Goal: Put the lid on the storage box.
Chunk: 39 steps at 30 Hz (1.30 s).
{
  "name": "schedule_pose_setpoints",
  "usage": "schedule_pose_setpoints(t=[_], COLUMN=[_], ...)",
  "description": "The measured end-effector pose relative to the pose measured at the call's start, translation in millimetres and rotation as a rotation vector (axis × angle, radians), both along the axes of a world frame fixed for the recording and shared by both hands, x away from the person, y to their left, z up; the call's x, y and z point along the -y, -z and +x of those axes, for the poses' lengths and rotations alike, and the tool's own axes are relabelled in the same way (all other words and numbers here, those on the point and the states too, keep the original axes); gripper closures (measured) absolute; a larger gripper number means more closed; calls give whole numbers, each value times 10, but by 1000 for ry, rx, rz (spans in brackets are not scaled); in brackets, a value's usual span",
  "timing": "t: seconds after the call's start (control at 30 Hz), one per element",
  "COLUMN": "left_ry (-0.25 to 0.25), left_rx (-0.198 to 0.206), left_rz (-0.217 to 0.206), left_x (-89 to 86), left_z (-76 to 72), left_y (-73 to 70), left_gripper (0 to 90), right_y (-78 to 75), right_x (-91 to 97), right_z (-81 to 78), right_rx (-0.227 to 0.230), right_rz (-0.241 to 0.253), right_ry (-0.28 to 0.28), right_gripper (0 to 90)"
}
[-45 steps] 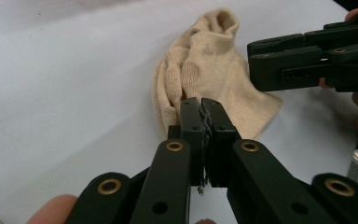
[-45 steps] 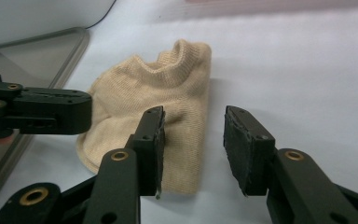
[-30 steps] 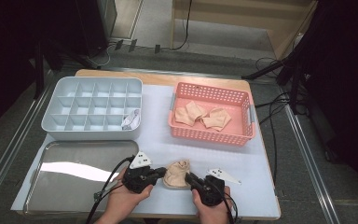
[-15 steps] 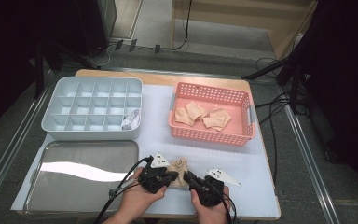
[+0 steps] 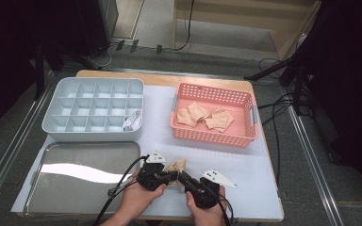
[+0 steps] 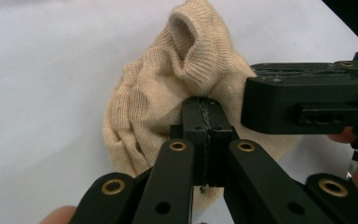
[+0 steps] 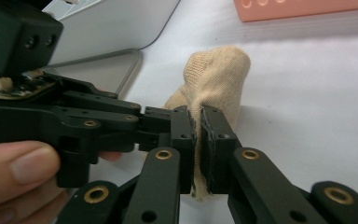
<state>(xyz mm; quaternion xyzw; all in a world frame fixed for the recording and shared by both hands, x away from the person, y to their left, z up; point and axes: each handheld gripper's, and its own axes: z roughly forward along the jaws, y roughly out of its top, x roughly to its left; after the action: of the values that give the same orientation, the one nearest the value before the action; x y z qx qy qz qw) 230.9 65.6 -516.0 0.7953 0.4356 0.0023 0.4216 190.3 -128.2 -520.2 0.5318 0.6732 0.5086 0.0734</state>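
Beige knit, a small sock (image 6: 168,107), lies bunched on the white worktop (image 5: 264,165) close to its near edge, about midway along, and I have hold of it from both sides. My left gripper (image 6: 204,116) has its jaws pressed together on a fold at the sock's near side; my right gripper (image 7: 198,130) pinches another fold, with cloth squeezed between its pads and the sock's rounded end standing up beyond them. The two grippers meet nose to nose over the sock, my hands just behind them at the near edge. Left of the sock, at the near left corner, lies a steel tray (image 5: 75,174). Beyond it, at the far left, sits a grey compartment box (image 5: 94,108). At the far right stands a pink basket (image 5: 214,134) with more beige socks (image 5: 202,117) inside.
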Motion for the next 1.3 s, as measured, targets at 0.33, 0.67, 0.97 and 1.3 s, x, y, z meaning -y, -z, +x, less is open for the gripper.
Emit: schedule_pose_setpoints(t=[0.33,0.67,0.97,1.3], left_ry=[-10,-58,-41,-37], left_rx=[-26,-36,-48,-46], left_rz=[10,-75,-49,-56], left_x=[-148,-316,-218,-282], left_z=[114,171,278,311], left_y=[64,-35,-143,-126], left_gripper=[900,837,674,849], right_y=[-9,33,80,-81], right_x=[-34,-221,-398,-199], right_z=[-11,-16,-45,-149], right_rx=[13,33,68,78], right_rz=[7,-76,-150,-55], right_ry=[-10,-42,-35,-47], right_gripper=[849,833,817,810])
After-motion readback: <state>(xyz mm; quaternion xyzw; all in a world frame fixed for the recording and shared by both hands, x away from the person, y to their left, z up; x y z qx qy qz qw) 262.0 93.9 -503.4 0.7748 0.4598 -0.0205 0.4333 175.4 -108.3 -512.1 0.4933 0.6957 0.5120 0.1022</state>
